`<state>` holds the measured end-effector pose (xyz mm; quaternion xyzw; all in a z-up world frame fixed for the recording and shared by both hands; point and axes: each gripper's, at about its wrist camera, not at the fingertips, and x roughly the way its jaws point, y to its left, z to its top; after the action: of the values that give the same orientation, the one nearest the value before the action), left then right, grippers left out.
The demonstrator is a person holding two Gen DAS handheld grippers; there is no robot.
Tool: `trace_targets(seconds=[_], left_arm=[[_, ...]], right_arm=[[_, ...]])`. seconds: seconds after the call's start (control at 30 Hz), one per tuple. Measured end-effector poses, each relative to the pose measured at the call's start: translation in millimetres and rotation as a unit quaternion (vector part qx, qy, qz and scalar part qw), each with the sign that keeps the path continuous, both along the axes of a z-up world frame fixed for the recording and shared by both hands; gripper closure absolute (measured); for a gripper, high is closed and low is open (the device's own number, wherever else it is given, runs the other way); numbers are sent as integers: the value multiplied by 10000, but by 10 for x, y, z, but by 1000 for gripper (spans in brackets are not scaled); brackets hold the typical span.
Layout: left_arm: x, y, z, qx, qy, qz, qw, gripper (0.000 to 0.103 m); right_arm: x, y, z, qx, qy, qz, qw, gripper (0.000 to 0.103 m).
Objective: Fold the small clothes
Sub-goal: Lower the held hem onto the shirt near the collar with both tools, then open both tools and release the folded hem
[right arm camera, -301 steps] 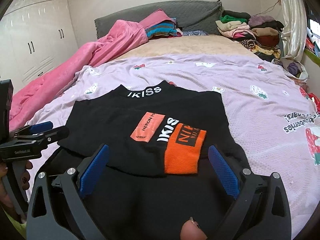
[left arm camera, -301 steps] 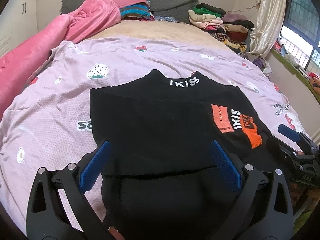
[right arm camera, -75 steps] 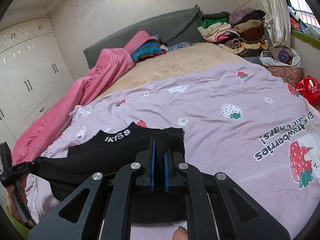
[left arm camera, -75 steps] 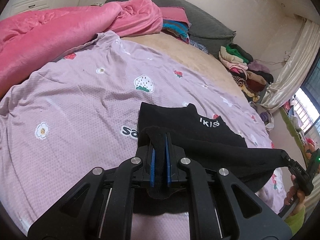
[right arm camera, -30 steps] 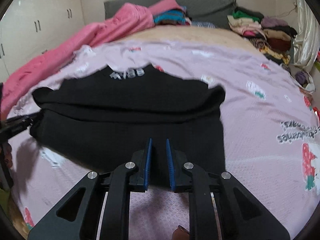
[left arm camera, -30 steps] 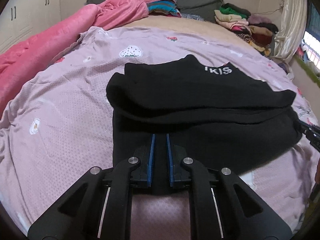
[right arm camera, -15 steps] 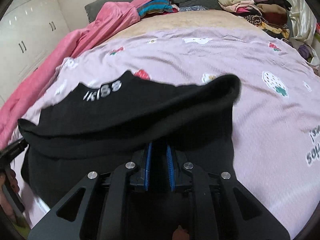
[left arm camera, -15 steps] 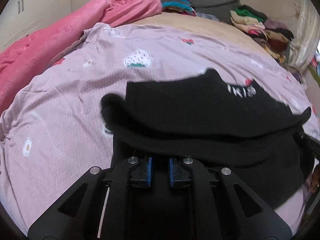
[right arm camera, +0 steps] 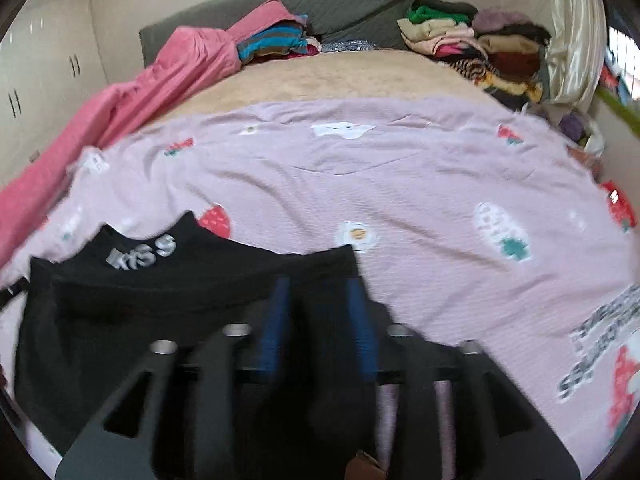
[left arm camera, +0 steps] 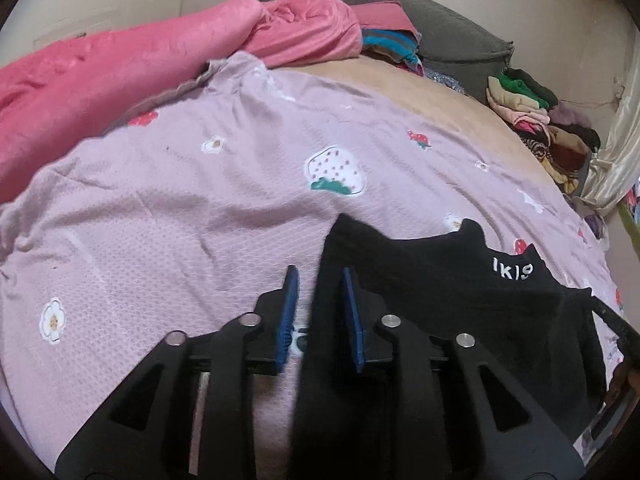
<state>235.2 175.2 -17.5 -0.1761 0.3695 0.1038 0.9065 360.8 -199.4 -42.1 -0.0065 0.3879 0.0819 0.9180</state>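
Note:
A small black top with white "IKISS" lettering at its collar lies folded on the lilac strawberry-print sheet. My left gripper is partly open over the top's left edge, its blue pads spread with the cloth edge loose between them. In the blurred right wrist view the black top lies low and left. My right gripper is partly open over its right edge, with the cloth loose between the pads. The right gripper also shows at the right edge of the left wrist view.
A pink blanket is heaped along the left side of the bed. Folded clothes are stacked by the grey headboard and at the far right. A curtain hangs at the right.
Both grippers carried the lower part of the top up over its upper part, laid it down and have now opened, letting go of the cloth. Both have moved outward to the garment's edges.

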Motion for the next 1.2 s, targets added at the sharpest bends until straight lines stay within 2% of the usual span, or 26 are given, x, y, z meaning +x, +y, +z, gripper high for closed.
trace_targets(seconds=[0.07, 0.13, 0.2, 0.23, 0.27, 0.3, 0.37, 0.43, 0.53, 0.7, 0.77, 0.97, 1.2], left_arm=[[46, 50, -50, -216, 97, -203, 9995, 70], [93, 22, -91, -245, 148, -378, 9989, 69], [133, -55, -117, -151, 183, -514, 9984, 69], [156, -85, -125, -103, 181, -574, 9981, 70], [174, -132, -130, 15, 173, -632, 9979, 77], [180, -158, -133, 115, 181, -660, 9976, 87], [175, -198, -111, 314, 147, -684, 9971, 94], [139, -190, -61, 292, 28, -682, 9972, 96], [71, -110, 38, 56, -220, -626, 9978, 98], [-19, -18, 218, -89, -576, -520, 9969, 100], [-51, -15, 274, -41, -720, -492, 9962, 100], [60, 27, 135, -108, -508, -444, 9977, 100], [147, 53, -55, -50, -190, -407, 9990, 100]], right_arm=[[12, -15, -31, -158, 13, -26, 9999, 57], [37, -5, -77, -114, 127, 53, 9998, 57], [73, 42, -135, -152, 225, 104, 9996, 60], [84, 51, -159, -140, 237, 111, 9996, 69], [85, 63, -181, -100, 257, 135, 9995, 83], [79, 73, -182, -103, 245, 119, 9996, 86], [30, 67, -155, -93, 148, 93, 9998, 92], [-26, 45, -100, -28, 52, 56, 10000, 94], [-101, -13, 37, 123, -143, -70, 9998, 95], [-69, -203, 303, 848, -376, -272, 9953, 95], [-25, -236, 322, 971, -385, -359, 9939, 95], [107, -247, 143, 1065, -166, -512, 9929, 95], [123, -223, -58, 874, -32, -651, 9940, 95]])
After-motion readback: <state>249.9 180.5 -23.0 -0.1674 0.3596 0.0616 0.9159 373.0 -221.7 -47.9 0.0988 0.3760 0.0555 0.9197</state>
